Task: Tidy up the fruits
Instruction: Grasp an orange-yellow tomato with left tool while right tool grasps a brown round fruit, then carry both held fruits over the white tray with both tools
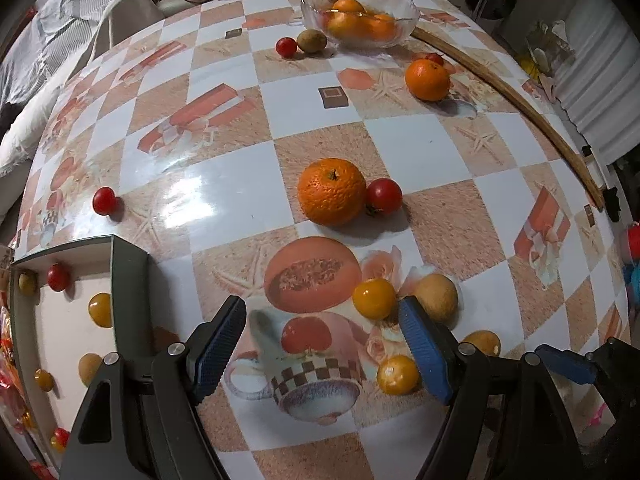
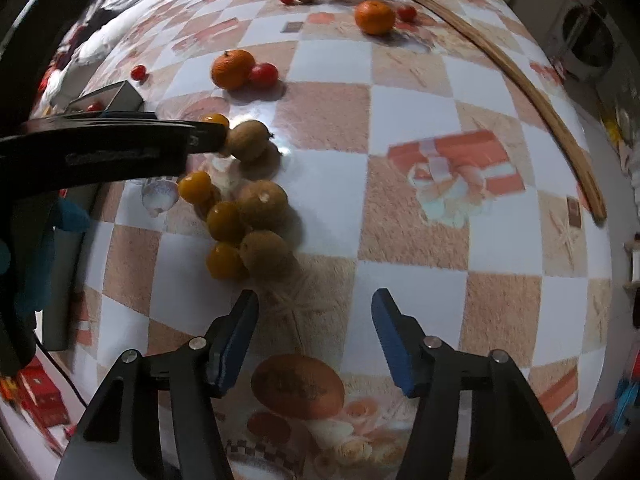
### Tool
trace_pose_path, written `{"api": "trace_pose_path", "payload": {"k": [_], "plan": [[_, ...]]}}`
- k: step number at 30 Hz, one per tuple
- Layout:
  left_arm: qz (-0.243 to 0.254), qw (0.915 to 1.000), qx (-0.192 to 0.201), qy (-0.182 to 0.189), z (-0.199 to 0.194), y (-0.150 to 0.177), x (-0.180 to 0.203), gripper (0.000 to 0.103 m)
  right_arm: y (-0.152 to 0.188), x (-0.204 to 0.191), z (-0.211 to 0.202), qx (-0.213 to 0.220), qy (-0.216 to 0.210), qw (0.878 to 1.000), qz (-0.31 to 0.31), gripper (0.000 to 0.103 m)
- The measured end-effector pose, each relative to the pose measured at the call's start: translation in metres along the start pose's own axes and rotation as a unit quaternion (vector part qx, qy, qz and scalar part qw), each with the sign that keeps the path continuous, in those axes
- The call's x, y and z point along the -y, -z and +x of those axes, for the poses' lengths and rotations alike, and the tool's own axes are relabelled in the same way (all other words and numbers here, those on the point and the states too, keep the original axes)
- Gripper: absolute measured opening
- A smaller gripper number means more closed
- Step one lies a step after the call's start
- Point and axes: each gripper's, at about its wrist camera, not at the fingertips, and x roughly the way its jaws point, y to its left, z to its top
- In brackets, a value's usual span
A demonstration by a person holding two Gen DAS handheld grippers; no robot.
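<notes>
left gripper [image 1: 322, 342] fingers apart, right gripper [image 2: 314, 334] fingers apart

Dimpled round orange [image 1: 331, 191] mid-table, small red cherry tomato [image 1: 384, 196] touching its right side. Clear glass bowl [image 1: 404, 2] at far edge holds more oranges.

Oranges loose on my table: two, one mid-table [image 1: 331, 191], one near the bowl [image 1: 427, 79].
Oranges in the glass bowl [image 1: 408, 12]: I count at least three.
Red cherry tomatoes on the table: four, e.g. [image 1: 384, 196].
Yellow cherry tomatoes by my grippers: four, e.g. [image 2: 195, 187].
Brown round fruits there: three, e.g. [image 2: 262, 204].
Tray [image 1: 128, 280]: one.
</notes>
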Motion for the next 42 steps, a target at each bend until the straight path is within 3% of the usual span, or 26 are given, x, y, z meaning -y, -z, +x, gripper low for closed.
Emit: {"api": "trace_pose_path", "payload": {"k": [7,10,18,19,20,23,31,42], "plan": [[0.002,0.9999,-0.003,-0.010,0.007,-0.002,0.002,0.079,-0.016,-0.008,0.004,0.019,-0.001,1.000,-0.020,0.055],[0.000,0.9999,-0.001,-0.013,0.006,-0.002,0.001,0.074,-0.023,-0.010,0.005,0.022,-0.006,0.999,-0.023,0.047],[0.007,0.9999,0.003,-0.010,0.003,-0.008,0.009,0.045,-0.043,-0.015,0.012,0.029,-0.021,0.999,-0.037,0.046],[0.005,1.0000,0.005,-0.006,0.002,-0.008,0.009,0.039,-0.044,-0.015,0.012,0.029,-0.023,0.999,-0.036,0.043],[0.004,1.0000,0.006,-0.002,0.001,-0.008,0.009,0.032,-0.047,-0.014,0.012,0.028,-0.028,0.999,-0.030,0.030],[0.006,1.0000,0.006,-0.003,0.000,-0.007,0.008,0.022,-0.047,-0.008,0.012,0.026,-0.038,0.999,-0.010,0.030],[-0.029,0.9990,0.005,0.035,-0.007,0.001,-0.007,0.022,-0.036,0.009,0.006,0.016,-0.059,0.997,0.036,0.030],[-0.037,0.9978,0.028,0.047,-0.038,0.009,-0.019,0.022,-0.038,0.015,-0.010,0.025,-0.060,0.996,0.055,0.030]]}}
